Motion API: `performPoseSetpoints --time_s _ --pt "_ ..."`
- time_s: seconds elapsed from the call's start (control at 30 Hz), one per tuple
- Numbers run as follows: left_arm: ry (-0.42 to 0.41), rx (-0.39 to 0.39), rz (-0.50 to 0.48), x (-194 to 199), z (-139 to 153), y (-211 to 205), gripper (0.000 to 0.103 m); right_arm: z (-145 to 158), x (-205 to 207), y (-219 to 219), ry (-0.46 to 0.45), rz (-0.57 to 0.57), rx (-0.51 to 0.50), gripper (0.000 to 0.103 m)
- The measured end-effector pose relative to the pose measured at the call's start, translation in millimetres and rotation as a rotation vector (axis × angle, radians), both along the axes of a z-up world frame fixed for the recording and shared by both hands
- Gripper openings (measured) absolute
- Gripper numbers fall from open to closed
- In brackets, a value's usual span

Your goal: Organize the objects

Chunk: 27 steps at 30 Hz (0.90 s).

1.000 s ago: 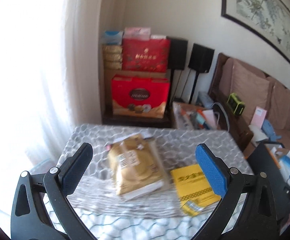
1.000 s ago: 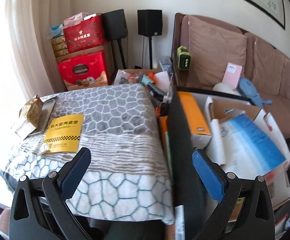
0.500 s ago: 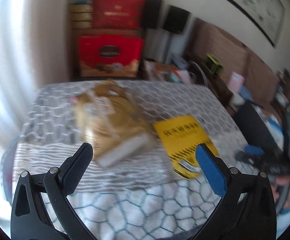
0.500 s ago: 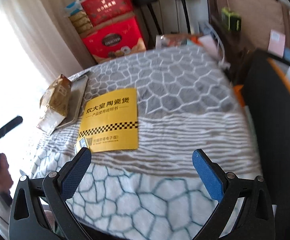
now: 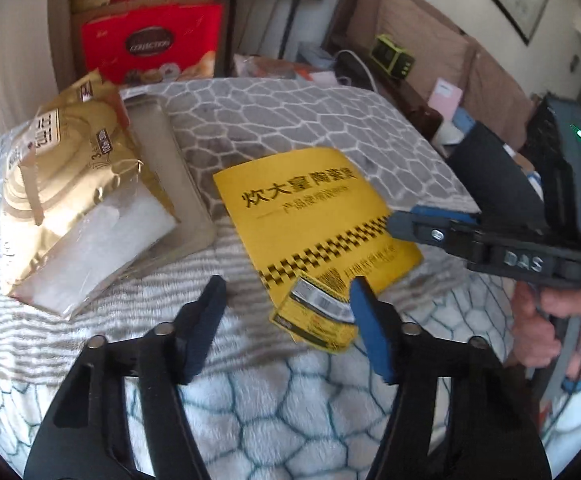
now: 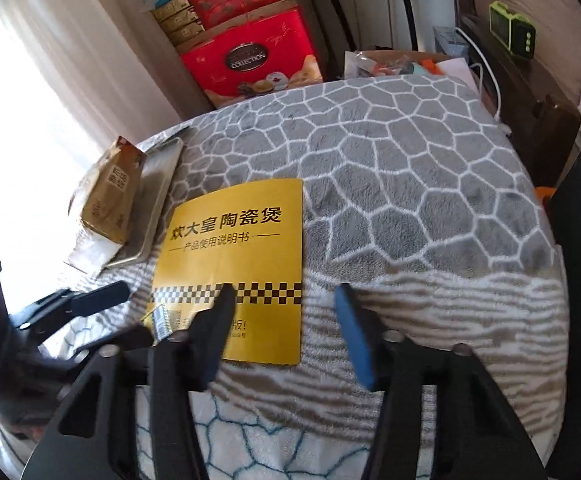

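Left tongs: half-closed, just narrowed, gripping nothing; poised over the small yellow card at the booklet's near corner.
Yellow booklet: flat on the blanket-covered surface beside the tray.
Right tongs: likewise narrowed, empty, straddling the booklet's right edge.
Handling: thin, light, floppy; likely best pinched at an edge.

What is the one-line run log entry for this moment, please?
left gripper: open, closing, nothing gripped | right gripper: open, closing, above yellow manual | gold bag: on metal tray
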<state>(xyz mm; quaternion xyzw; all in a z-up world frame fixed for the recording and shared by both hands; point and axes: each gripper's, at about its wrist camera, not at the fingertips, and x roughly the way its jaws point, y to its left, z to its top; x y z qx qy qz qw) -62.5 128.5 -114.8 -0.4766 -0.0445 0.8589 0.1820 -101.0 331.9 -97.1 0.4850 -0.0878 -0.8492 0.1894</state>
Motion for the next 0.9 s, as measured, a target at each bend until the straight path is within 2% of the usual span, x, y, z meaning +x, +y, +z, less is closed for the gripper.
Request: performPoseSetpoints --time_s 0.1,0.2,0.23,0.5,0.7,0.9 --pt "-0.017 0.038 0.032 -7 -5 -8 0.045 -1 3 4 0.003 0.001 -0.025 0.034" --pt "-0.043 0.082 0.042 -15 -7 -12 0.033 -3 5 7 -0.006 0.015 -0.071 0.024" --pt "-0.06 0.099 0.043 -16 -7 -13 0.033 -5 6 7 -0.014 0.019 -0.089 0.023" --pt "-0.112 0.135 0.019 -4 -3 -11 0.033 -4 28 13 -0.018 0.021 -0.136 0.022" --pt "-0.139 0.138 -0.036 29 2 -1 0.034 -4 77 28 -0.028 -0.024 -0.178 0.022" --pt "-0.153 0.104 -0.105 67 5 16 0.037 5 131 43 -0.024 -0.104 -0.157 0.023"
